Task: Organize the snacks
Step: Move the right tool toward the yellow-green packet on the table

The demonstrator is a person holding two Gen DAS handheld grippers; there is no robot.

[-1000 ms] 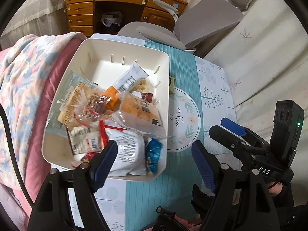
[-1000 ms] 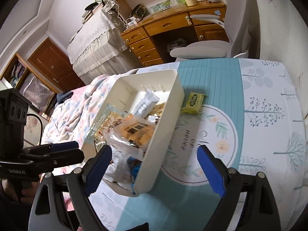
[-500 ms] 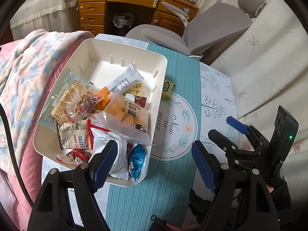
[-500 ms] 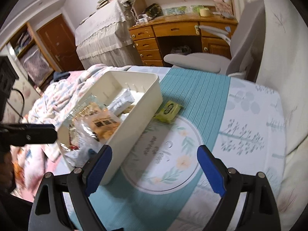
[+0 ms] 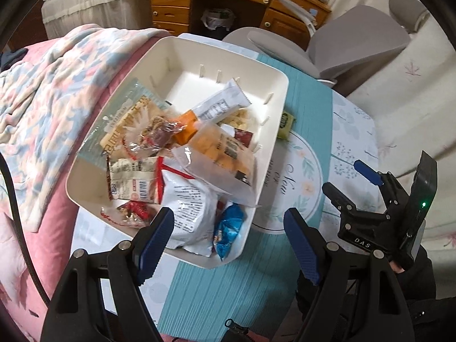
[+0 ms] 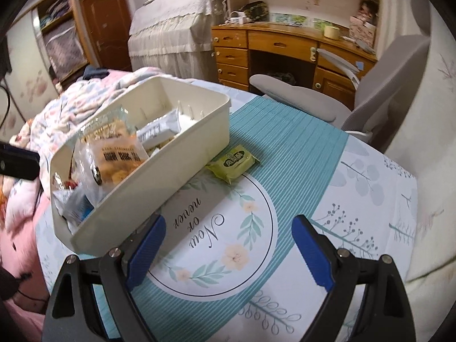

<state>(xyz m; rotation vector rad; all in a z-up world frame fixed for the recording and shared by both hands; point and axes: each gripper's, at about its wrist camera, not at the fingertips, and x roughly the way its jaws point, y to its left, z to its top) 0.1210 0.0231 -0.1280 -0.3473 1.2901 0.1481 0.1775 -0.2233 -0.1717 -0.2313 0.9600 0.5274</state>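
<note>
While both grippers hung over the desk [image 6: 285,131], left gripper [image 5: 228,245] jaws stood wide apart, gripping nothing, right gripper [image 6: 228,253] jaws likewise, white bin [image 6: 182,154] heaped with snack packets [image 5: 199,171] at 10 o'clock, green packet [image 6: 232,163] on cloth just beside bin wall at 12.

A floral quilt [image 5: 51,85] lies over a pink bed [image 5: 25,228] along the table's [image 6: 370,199] left edge. Beyond the table's far edge stand a grey chair [image 6: 370,91] and a wooden desk [image 6: 273,45] with drawers.
</note>
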